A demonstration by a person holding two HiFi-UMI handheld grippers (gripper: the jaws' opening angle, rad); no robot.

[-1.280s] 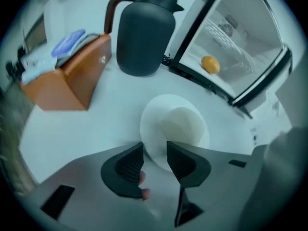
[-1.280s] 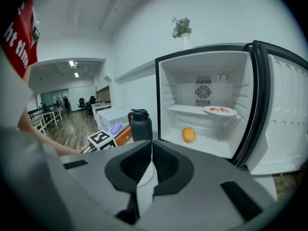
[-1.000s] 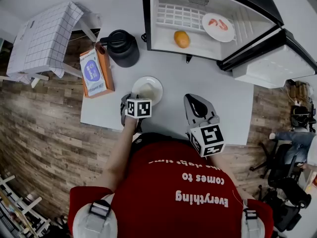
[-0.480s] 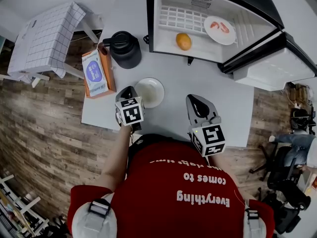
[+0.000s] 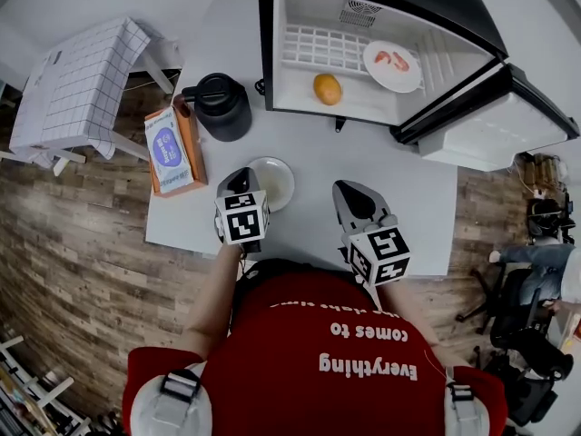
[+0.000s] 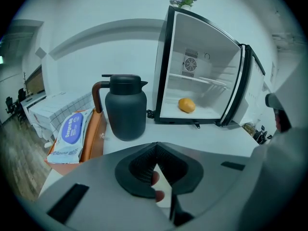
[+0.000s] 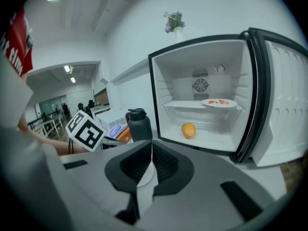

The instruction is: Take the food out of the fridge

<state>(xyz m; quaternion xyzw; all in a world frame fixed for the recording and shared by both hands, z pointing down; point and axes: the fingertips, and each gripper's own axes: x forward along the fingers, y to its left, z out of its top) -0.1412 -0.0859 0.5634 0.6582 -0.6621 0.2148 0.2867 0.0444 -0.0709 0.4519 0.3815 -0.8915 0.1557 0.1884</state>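
left hand-held gripper (image 5: pixel 238 178) newly closed, empty; right hand-held gripper (image 5: pixel 349 191) closed; plate (image 5: pixel 276 182) and jug (image 5: pixel 218 105) before the fridge (image 5: pixel 481 134)

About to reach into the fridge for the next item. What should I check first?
1. Fridge door open: ok.
2. Orange fruit on fridge floor, nothing blocking it: ok.
3. Shrimp plate flat on shelf: ok.
4. Left gripper empty: ok; jaws have just been closing, nothing between them.
5. Right gripper open for grasping: not ok, shut and empty.
6. Set-down space on table: ok.
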